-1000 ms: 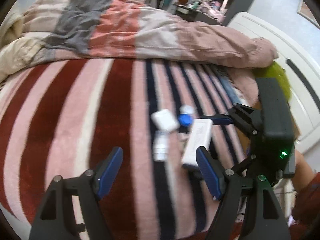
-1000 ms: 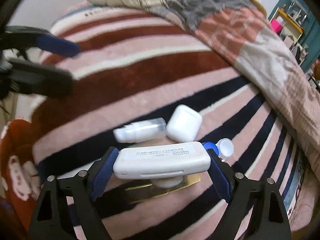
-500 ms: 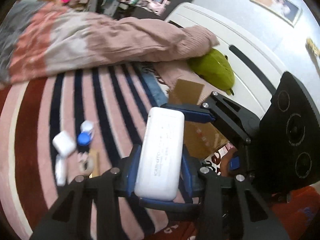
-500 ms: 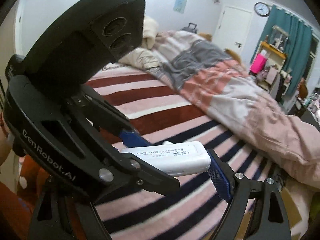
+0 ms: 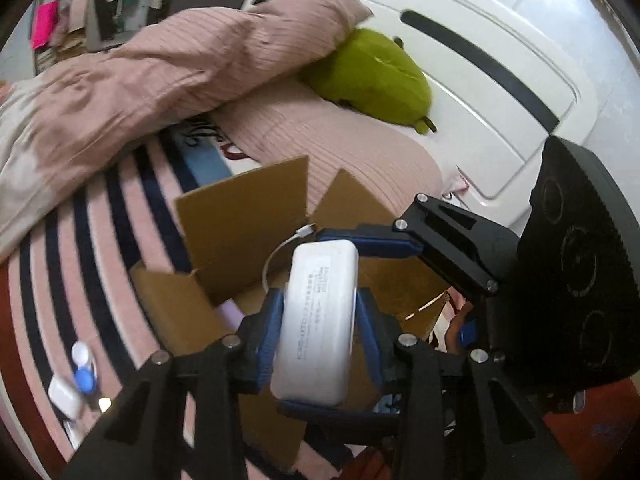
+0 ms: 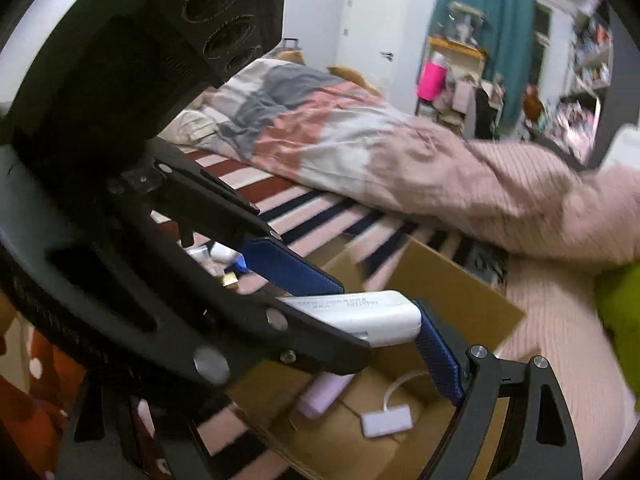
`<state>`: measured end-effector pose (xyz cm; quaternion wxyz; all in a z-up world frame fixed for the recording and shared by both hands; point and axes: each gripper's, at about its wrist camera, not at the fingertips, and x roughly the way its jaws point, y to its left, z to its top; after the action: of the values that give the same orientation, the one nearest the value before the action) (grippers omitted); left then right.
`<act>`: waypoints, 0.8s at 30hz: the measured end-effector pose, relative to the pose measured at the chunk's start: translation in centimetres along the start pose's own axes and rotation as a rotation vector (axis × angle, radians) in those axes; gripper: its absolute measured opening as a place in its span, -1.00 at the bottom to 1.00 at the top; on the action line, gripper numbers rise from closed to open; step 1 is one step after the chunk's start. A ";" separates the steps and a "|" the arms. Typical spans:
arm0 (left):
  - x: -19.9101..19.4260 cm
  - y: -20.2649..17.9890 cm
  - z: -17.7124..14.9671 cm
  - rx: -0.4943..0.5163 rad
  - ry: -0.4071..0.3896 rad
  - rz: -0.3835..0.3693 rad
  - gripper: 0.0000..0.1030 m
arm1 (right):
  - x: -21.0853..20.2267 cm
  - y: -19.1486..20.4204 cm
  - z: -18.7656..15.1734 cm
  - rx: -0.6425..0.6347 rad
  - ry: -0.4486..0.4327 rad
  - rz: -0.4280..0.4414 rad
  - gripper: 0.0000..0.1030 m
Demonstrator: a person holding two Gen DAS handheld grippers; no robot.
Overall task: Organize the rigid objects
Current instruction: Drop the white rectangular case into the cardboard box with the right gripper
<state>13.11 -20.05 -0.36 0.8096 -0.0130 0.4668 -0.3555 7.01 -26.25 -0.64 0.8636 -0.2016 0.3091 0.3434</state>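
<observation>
A white rectangular case (image 5: 318, 322) hangs over an open cardboard box (image 5: 240, 216). My left gripper (image 5: 320, 330) is shut on its long sides. My right gripper (image 5: 352, 320) grips its two ends, one blue pad (image 6: 438, 354) against the near end of the case (image 6: 368, 314). Inside the box (image 6: 452, 280) lie a lilac tube (image 6: 322, 396) and a white adapter with a cable (image 6: 386, 420). A white earbud case (image 5: 64, 398) and a blue-and-white contact lens case (image 5: 83, 368) lie on the striped blanket at lower left.
A bunched pink duvet (image 5: 160, 60) lies behind the box. A green plush toy (image 5: 372, 76) rests against the white headboard (image 5: 480, 92). The striped blanket (image 5: 80, 240) spreads left of the box. A small gold item (image 6: 230, 279) lies on the blanket.
Both grippers have carried the white case from the blanket to above the cardboard box. The left gripper has closed on its long sides during the move.
</observation>
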 end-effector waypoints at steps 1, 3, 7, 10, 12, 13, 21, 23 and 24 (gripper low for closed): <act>0.4 -0.2 0.2 0.003 0.008 0.003 -0.35 | -0.2 -0.6 -0.3 0.018 0.003 -0.003 0.65; 1.2 -0.5 0.6 0.003 0.020 -0.007 -0.35 | -0.5 -1.6 -1.2 0.051 -0.009 -0.006 0.65; 2.0 -0.4 1.1 -0.020 0.032 -0.048 -0.35 | -1.0 -2.6 -2.4 0.085 -0.020 -0.005 0.65; 2.6 -0.6 1.2 -0.013 0.044 -0.048 -0.35 | -1.1 -3.1 -2.8 0.100 -0.025 0.001 0.65; 3.0 -0.6 1.3 -0.013 0.051 -0.051 -0.35 | -0.9 -3.3 -2.8 0.101 -0.011 -0.001 0.65; 3.2 -0.6 1.3 -0.016 0.057 -0.054 -0.35 | -0.7 -3.4 -2.8 0.103 -0.002 -0.002 0.65; -0.1 0.2 0.1 -0.013 -0.008 0.038 0.12 | 0.3 -3.3 -2.9 0.139 0.111 0.013 0.76; -2.0 1.0 -0.7 -0.032 -0.042 0.065 0.17 | 0.2 -3.0 -2.8 0.133 0.109 0.002 0.76; -2.9 1.4 -1.1 -0.043 -0.060 0.079 0.19 | 0.0 -2.7 -2.6 0.128 0.101 -0.003 0.76</act>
<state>12.19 -16.97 0.71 0.8362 -0.0226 0.4500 -0.3126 7.94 -29.58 -2.21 0.8584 -0.1636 0.3735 0.3111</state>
